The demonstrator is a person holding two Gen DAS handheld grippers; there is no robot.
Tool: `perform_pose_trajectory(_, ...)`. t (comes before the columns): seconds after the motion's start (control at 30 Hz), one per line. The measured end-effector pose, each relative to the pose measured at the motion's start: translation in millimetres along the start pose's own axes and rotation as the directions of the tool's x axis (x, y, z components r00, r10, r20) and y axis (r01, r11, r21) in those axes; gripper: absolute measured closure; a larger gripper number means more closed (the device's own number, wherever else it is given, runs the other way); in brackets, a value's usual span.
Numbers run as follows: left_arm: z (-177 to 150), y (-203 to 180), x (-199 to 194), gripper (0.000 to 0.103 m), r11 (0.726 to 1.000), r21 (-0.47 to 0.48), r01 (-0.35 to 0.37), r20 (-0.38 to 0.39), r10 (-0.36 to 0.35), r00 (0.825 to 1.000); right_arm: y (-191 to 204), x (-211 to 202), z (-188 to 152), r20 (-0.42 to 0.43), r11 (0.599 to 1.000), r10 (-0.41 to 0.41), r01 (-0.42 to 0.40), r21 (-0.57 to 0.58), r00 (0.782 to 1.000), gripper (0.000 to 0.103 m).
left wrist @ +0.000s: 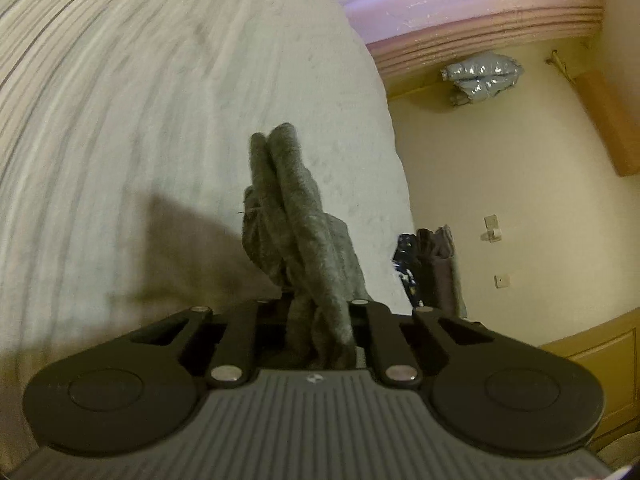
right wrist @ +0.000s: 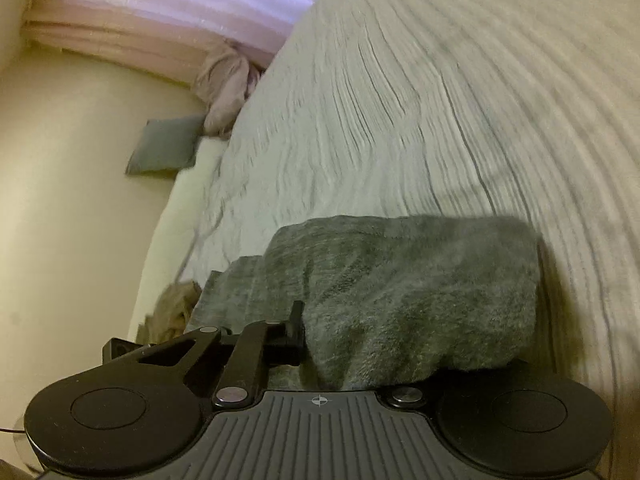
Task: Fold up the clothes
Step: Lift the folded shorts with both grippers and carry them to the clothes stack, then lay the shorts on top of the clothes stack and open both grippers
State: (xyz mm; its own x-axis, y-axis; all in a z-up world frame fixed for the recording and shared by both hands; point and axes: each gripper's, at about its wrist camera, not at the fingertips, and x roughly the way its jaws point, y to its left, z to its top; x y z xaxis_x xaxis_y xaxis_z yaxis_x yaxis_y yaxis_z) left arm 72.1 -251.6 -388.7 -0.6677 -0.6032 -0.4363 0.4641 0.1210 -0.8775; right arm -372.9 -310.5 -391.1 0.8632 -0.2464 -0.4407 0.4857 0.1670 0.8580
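Left gripper (left wrist: 320, 312) is clamped on the grey garment (left wrist: 296, 216), bunched up toward twelve o'clock over the bed (left wrist: 120, 120), while the right gripper (right wrist: 316, 344) pinches its other end, cloth draped toward two o'clock.

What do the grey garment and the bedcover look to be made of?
Grey garment: soft knit or fleece, probably; matte, fuzzy nap, heathered grey-green. Bedcover: pale woven cotton-like cloth, apparently; matte, fine creases and ridges, though motion blur hides the weave.
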Motion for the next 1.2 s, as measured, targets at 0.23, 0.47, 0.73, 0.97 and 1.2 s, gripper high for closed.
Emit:
perform_pose_trajectory(0.23,36,-119,17,0.093,0.999,0.026,0.038,-0.112,-0.034,0.993,84,-102,21,0.146,0.995,-0.092,0.085,0.054,0.985,0.090)
perform_pose_trajectory(0.47,55,-254,95,0.093,0.976,0.137,0.171,-0.315,-0.121,0.941,139,-243,20,0.389,0.977,-0.195,0.143,0.160,0.900,0.090)
perform_pose_trajectory(0.73,31,-351,246,0.093,0.947,0.179,0.268,-0.514,-0.142,0.846,119,-370,29,0.544,0.927,-0.359,0.223,0.301,0.758,0.090)
perform_pose_trajectory(0.97,4,-402,408,0.093,0.945,0.163,0.284,-0.568,-0.146,0.810,43,-464,104,0.563,0.898,-0.425,0.251,0.362,0.708,0.090)
perform_pose_trajectory(1.2,-3,-464,573,0.093,0.937,0.185,0.297,-0.532,-0.159,0.832,-33,-555,236,0.563,0.898,-0.438,0.313,0.308,0.701,0.090)
